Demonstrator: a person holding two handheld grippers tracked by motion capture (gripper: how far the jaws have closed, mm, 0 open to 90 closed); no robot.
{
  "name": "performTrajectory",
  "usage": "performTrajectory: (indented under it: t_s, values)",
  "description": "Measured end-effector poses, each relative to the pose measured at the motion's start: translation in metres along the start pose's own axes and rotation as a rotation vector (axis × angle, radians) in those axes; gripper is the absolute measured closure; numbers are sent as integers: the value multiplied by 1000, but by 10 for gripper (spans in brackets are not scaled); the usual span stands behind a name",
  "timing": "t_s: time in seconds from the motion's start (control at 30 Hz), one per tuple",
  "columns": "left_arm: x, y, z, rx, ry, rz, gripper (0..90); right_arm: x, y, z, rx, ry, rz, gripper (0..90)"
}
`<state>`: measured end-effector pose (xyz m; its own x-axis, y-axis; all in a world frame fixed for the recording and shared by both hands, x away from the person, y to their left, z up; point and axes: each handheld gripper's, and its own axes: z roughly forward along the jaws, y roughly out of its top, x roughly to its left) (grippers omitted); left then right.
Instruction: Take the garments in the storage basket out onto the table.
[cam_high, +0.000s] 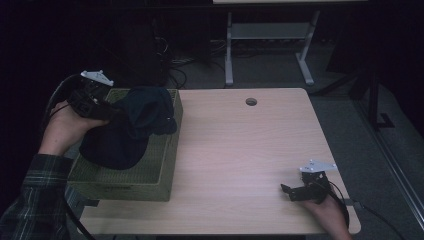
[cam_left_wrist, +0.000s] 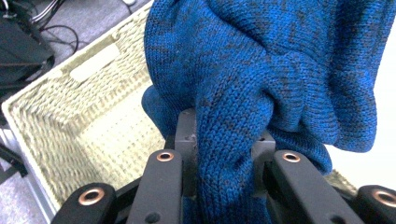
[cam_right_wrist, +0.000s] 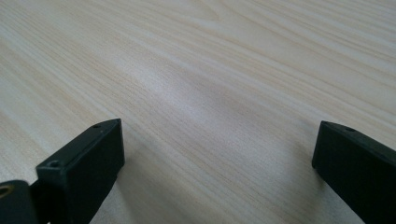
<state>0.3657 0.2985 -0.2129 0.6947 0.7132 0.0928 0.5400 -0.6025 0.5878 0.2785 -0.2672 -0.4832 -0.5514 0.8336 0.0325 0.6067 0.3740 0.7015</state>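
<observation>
The pale wooden tabletop (cam_high: 240, 165) takes up most of the high view, its far edge marked by a small round hole (cam_high: 251, 102), and its grain runs bare beneath the right claw in the right gripper view. At the tabletop's left end stands a woven rectangular basket (cam_high: 155, 182), its near left corner overhanging the edge; the left gripper view shows its pale wicker walls (cam_left_wrist: 60, 107) and floor from above, with a slot handle in one end wall. A blue knitted garment (cam_left_wrist: 280, 70), dark in the high view (cam_high: 132, 127), hangs bunched over the basket, most of its bulk above the basket's interior and one fold draped across the far right rim. The left claw (cam_high: 102, 111), held in the person's left hand (cam_high: 62, 131) at the basket's far left corner, is clamped on a gathered fold of this knit, the cloth squeezed between its two black jaws in the left gripper view (cam_left_wrist: 224, 149). The right claw (cam_high: 289, 192) rests low at the tabletop's near right corner, well apart from the basket, held by the right hand (cam_high: 327, 215); its jaws stand wide with nothing between them (cam_right_wrist: 217, 158).
</observation>
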Motion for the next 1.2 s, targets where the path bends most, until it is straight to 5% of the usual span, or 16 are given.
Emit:
performTrajectory:
  t_s: [1.2]
  values:
    - [-71, 79, 37, -25, -221, 145, 727, 0, 0, 0, 0, 0, 0, 20]
